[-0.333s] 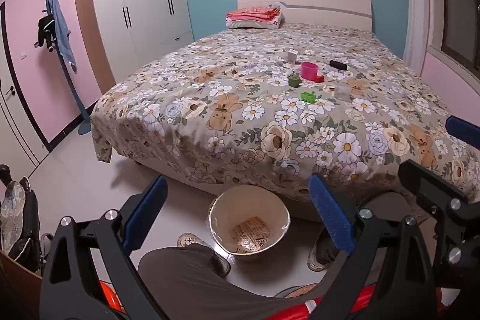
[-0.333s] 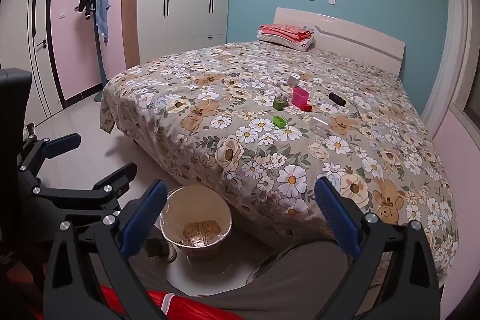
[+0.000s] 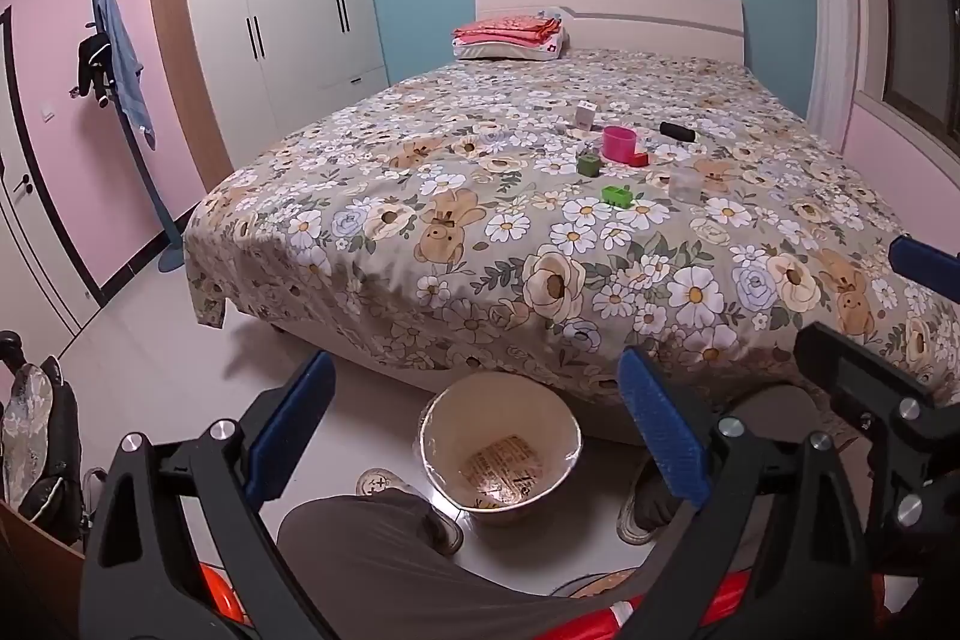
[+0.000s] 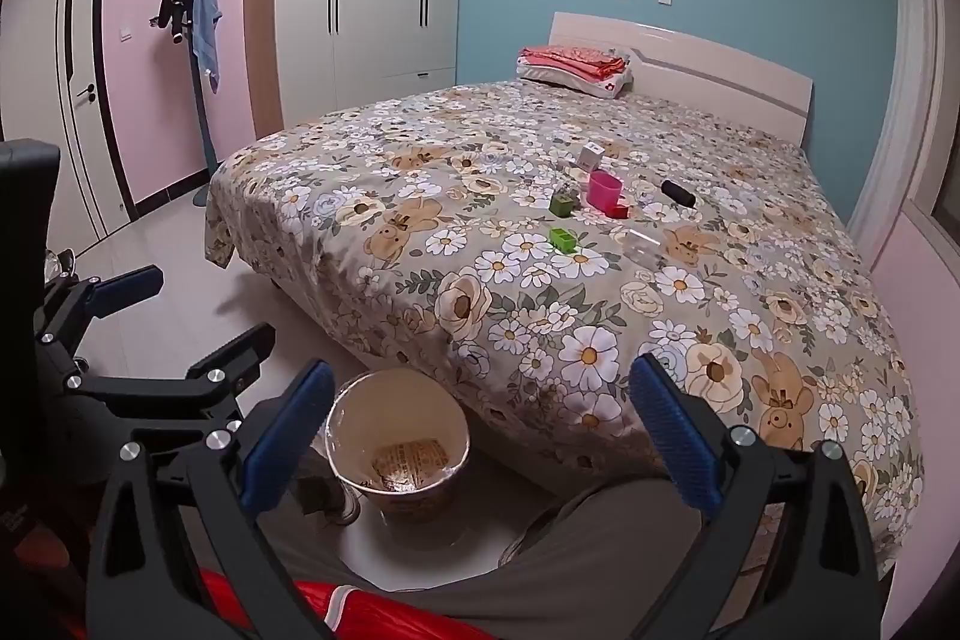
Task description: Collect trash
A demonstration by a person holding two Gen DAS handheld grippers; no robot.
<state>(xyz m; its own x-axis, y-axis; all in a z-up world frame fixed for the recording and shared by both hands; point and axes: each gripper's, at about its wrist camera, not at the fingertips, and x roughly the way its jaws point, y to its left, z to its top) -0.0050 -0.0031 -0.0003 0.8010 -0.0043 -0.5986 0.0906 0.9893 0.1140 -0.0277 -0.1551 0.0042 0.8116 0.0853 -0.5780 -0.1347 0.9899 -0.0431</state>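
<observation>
both grippers, left gripper and right gripper, stand wide and empty above the bin (bed behind).

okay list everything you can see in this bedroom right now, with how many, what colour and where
Bed: one, floral cover, room centre.
Folded bedding: one stack, coral on white, by the headboard.
Pink cup: one, mid-bed.
Green blocks: two, mid-bed.
White box: one, behind the cup.
Black item: one, right of the cup.
Clear container: one, right of the nearer green block.
Bin: one, cream, on the floor at the bed's foot.
Wardrobe: one, white, left wall.
Coat stand: one, with blue and black clothes, by the door.
Person's legs: grey trousers, bottom.
Left tongs: open, empty.
Right tongs: open, empty.
</observation>
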